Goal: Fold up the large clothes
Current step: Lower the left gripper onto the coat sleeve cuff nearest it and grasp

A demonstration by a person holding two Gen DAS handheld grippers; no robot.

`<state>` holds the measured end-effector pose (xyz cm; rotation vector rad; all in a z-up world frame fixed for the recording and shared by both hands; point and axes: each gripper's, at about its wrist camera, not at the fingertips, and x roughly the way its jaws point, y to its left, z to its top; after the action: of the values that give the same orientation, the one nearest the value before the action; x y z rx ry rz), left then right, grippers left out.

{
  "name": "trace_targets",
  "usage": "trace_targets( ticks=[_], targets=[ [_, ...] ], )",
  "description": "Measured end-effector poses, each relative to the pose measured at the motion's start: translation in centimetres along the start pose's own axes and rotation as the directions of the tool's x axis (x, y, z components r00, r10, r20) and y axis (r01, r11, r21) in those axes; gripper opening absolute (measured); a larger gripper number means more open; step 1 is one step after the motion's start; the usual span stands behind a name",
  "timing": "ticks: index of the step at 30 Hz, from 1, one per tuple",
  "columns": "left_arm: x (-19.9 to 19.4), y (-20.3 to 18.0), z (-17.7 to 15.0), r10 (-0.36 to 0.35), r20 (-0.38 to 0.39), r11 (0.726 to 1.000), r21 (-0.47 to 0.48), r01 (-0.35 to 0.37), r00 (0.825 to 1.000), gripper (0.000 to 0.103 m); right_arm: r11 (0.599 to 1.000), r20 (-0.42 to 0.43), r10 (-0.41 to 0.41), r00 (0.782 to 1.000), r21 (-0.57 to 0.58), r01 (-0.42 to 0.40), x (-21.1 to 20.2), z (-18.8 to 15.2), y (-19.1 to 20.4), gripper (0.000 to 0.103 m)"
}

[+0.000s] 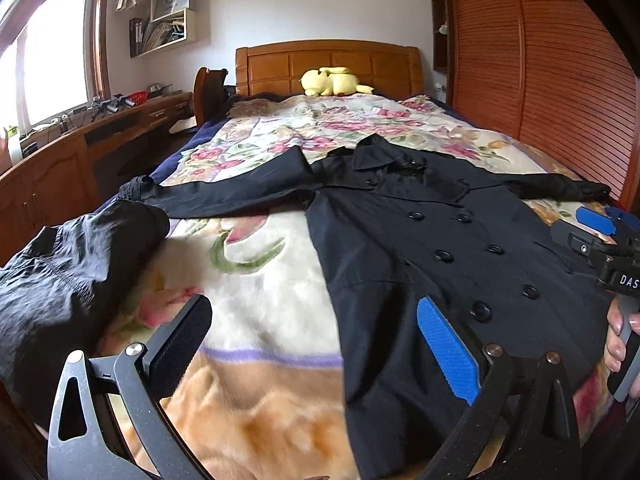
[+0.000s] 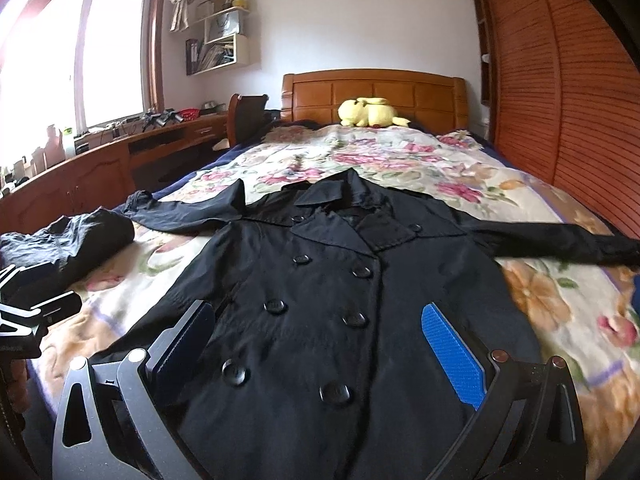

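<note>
Black coat (image 2: 340,280) lies flat, sleeves spread; my left gripper (image 1: 316,344) and right gripper (image 2: 320,344) hover with jaws wide apart, holding nothing. I fear its smooth cloth slips from a thin pinch, and a sleeve may drag the heaped dark garment (image 1: 72,272).

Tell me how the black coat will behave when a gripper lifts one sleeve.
The black coat lies flat with soft creases, so it will probably drape limply and drag. Its faint sheen suggests the fabric may slip between the fingers. The long body and double row of buttons likely add weight.
</note>
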<state>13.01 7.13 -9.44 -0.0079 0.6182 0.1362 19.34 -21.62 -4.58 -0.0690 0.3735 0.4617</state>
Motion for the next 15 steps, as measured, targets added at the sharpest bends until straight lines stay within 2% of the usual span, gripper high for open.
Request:
trace_targets(
  ticks=[9,12,15],
  targets=[
    [4.4,2.5,2.2,0.036,-0.051,0.999,-0.01,-0.037,0.998,0.103,0.995,-0.026,0.076,0.997,-0.057,-0.077,6.6,1.6,1.0,0.103],
    [6.3,3.3,3.0,0.036,-0.075,0.999,-0.021,-0.037,0.997,0.103,0.992,-0.047,0.093,0.995,-0.084,-0.097,8.7,0.6,0.8,0.103],
    [8.4,4.0,3.9,0.037,-0.098,0.999,-0.022,-0.039,0.995,0.103,0.991,-0.113,0.109,0.988,-0.07,-0.118,10.6,-0.7,0.1,0.103]
  ],
)
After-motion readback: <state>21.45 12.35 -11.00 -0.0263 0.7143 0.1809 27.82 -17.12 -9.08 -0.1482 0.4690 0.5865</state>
